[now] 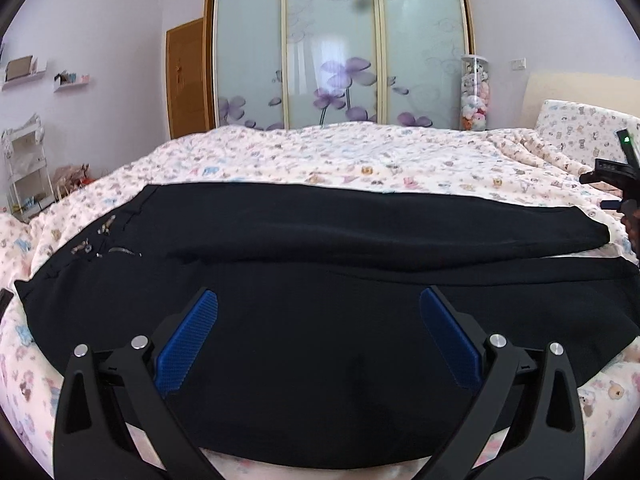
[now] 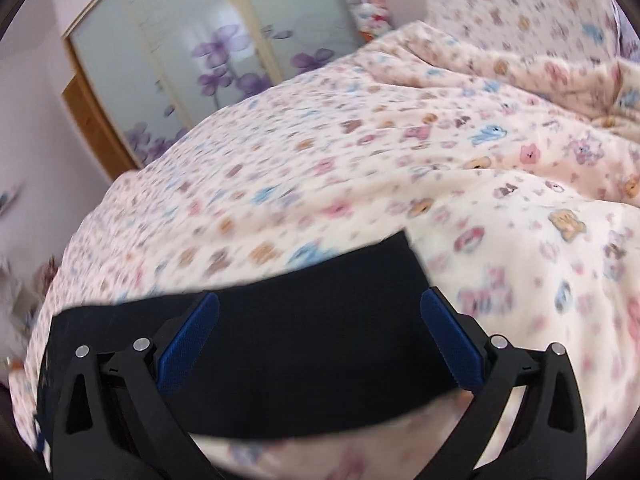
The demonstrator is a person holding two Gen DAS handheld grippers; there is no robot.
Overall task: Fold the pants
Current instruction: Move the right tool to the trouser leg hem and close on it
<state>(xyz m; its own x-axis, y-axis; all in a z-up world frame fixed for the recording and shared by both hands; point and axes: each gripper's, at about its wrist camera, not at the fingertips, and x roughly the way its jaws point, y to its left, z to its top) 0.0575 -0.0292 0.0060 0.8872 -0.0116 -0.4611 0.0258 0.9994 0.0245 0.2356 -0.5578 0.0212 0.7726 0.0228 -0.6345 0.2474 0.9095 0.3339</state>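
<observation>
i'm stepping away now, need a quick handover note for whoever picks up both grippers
Left gripper: open, holding nothing, over the middle of the black fabric pants.
Right gripper: open, holding nothing, over the pants' leg end.
Pants lie spread across the pink cartoon-print bedspread, waist with zipper to the left, the two legs side by side.
Done: pants laid out flat.
Left: every fold.

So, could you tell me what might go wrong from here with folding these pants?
Both grippers, left and right, are open above the black pants, so nothing is gripped yet. A shallow pinch might catch only the top layer, or the soft bedspread underneath. The right wrist view is blurred by motion, so that gripper may land off the hem.
</observation>
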